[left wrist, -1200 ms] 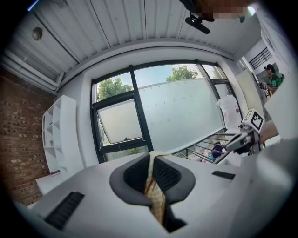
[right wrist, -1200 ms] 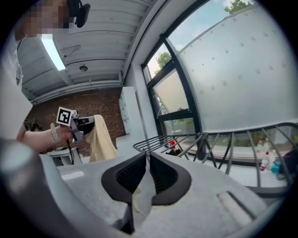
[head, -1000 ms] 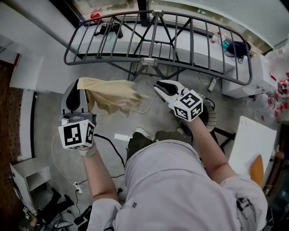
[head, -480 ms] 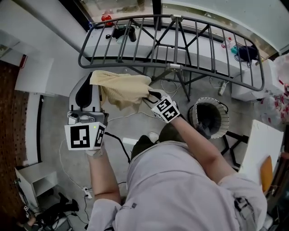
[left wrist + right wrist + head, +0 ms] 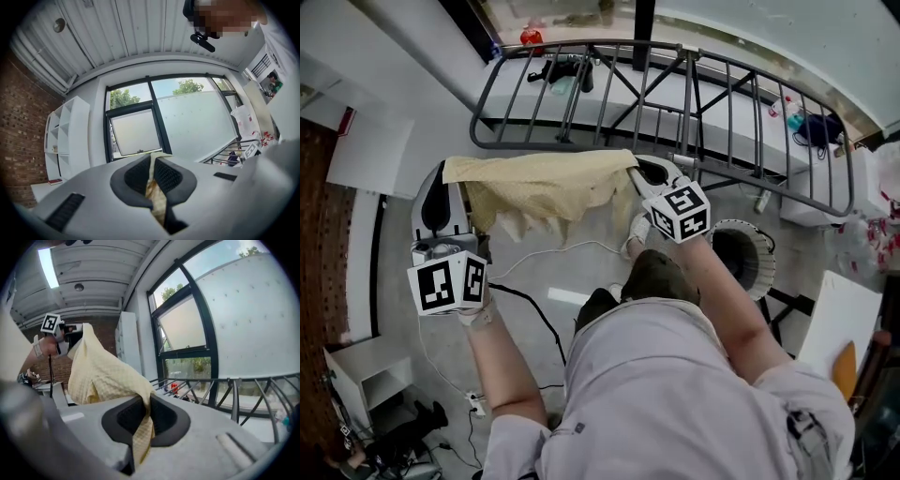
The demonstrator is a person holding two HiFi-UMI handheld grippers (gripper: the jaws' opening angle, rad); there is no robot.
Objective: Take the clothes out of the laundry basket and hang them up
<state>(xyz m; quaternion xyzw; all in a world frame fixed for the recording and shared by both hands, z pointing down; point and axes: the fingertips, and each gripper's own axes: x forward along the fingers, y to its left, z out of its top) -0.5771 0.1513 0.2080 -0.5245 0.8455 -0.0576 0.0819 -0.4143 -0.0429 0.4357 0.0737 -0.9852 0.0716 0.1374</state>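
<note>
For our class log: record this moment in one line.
left gripper: shut on cloth | right gripper: closing on cloth | cloth: stretched between

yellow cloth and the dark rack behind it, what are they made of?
Pale yellow cloth: looks like woven waffle-weave cotton or similar, matte; a small grid texture shows in the right gripper view and it sags in soft folds. Fibre can't be confirmed.
Dark grey barred drying rack: likely painted or coated metal tube; thin rigid round bars, even satin finish.

A pale yellow waffle-weave cloth (image 5: 544,187) hangs spread wide in the air, top edge pulled straight, lower edge drooping in folds, just before the dark metal drying rack (image 5: 234,400), the round laundry basket (image 5: 742,226) below to its right.
</note>
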